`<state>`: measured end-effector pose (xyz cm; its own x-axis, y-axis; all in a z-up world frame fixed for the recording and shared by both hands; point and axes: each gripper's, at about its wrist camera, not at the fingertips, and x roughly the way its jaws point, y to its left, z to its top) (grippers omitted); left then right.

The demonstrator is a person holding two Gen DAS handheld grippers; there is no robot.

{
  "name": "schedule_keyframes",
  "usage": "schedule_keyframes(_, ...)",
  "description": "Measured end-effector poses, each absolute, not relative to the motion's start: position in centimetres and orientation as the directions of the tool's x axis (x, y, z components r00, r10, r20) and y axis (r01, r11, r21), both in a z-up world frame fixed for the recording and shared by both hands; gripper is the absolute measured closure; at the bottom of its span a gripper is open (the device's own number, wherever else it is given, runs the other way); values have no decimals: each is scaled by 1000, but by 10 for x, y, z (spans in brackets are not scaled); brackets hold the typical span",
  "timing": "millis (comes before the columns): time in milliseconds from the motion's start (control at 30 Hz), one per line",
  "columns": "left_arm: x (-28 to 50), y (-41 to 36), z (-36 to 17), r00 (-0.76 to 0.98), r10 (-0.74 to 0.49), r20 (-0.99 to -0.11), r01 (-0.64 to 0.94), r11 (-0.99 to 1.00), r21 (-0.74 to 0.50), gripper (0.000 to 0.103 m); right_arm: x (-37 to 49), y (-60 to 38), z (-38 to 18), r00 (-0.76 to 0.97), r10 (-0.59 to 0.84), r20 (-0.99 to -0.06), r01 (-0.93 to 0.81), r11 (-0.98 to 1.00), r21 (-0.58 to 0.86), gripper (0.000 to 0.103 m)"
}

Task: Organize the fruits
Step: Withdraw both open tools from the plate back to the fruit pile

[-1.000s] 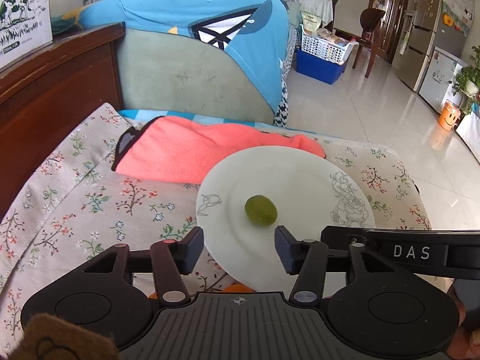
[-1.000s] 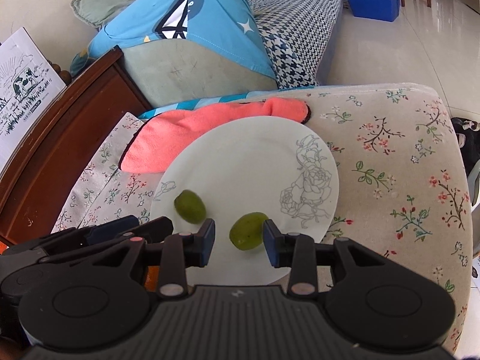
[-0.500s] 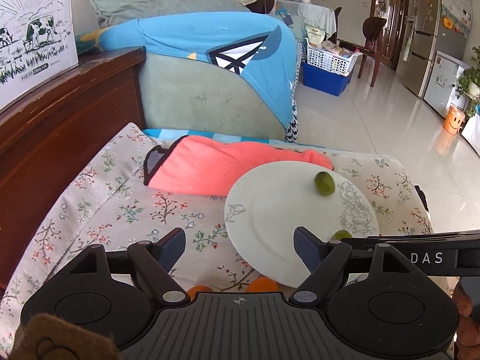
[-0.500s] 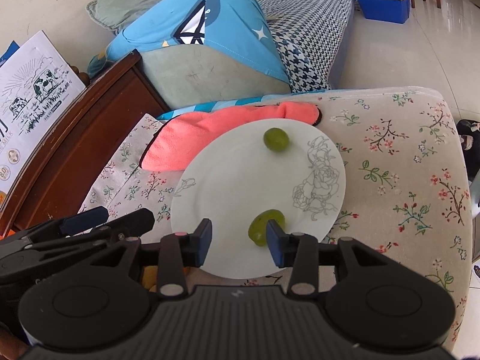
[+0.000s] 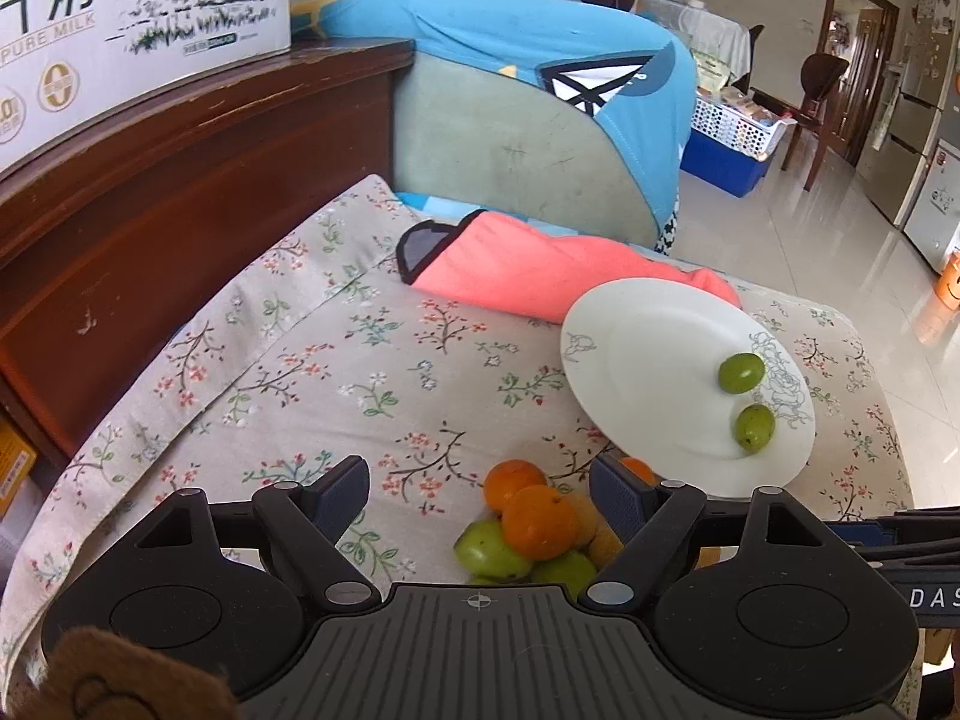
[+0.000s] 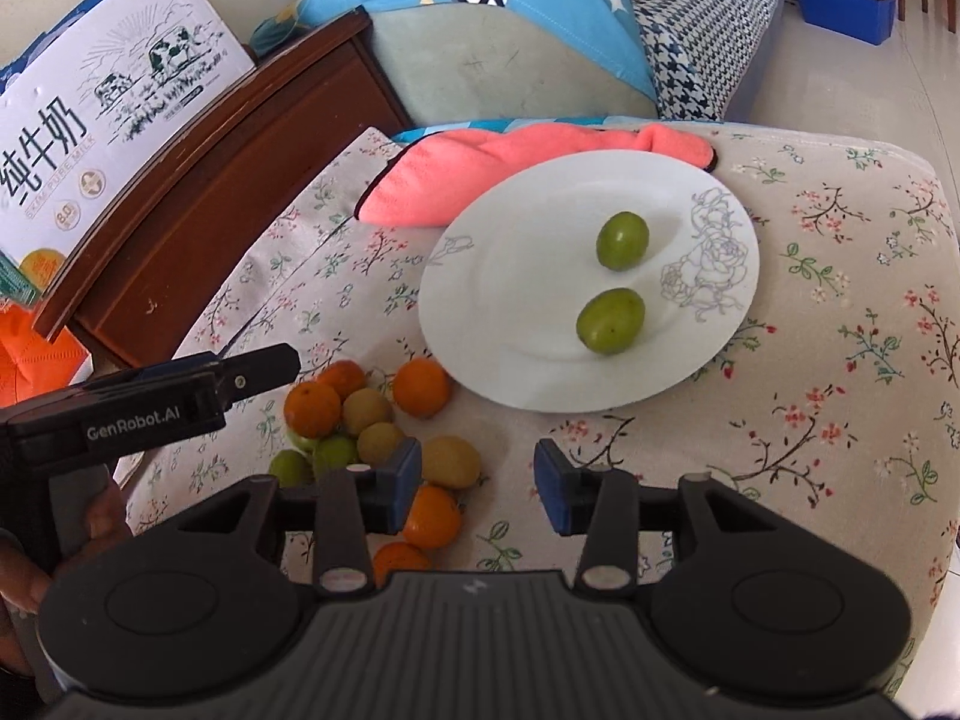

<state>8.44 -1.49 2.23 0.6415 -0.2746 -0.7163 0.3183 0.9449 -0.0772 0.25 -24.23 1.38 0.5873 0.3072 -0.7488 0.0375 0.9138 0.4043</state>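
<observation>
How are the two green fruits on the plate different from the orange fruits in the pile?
The two green fruits lie on the white plate, while the orange fruits lie on the flowered cloth. The green fruits sit apart from each other; the orange fruits are bunched together with other fruit. The green ones are oval, the orange ones rounder. Both kinds are small, and no gripper holds any.

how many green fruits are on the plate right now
2, both on the white plate: one green fruit farther from the camera beside the rose drawing, the other nearer the plate's front edge.
</observation>
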Motion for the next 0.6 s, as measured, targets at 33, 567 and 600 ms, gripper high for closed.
schedule_keyframes(33,83,-12,21,639,-273,-719,312,947,-82,21,1,-240,13,582,310,-752,34,915,403,60)
schedule_keyframes(567,50,-6,-5,634,-186,-750,332,942,47,24,-26,-212,2,536,324,-779,-35,931,363,59)
schedule_keyframes(600,50,-6,-6,629,-187,-754,335,941,46,24,-27,-209,1,533,328,-780,-45,931,361,58)
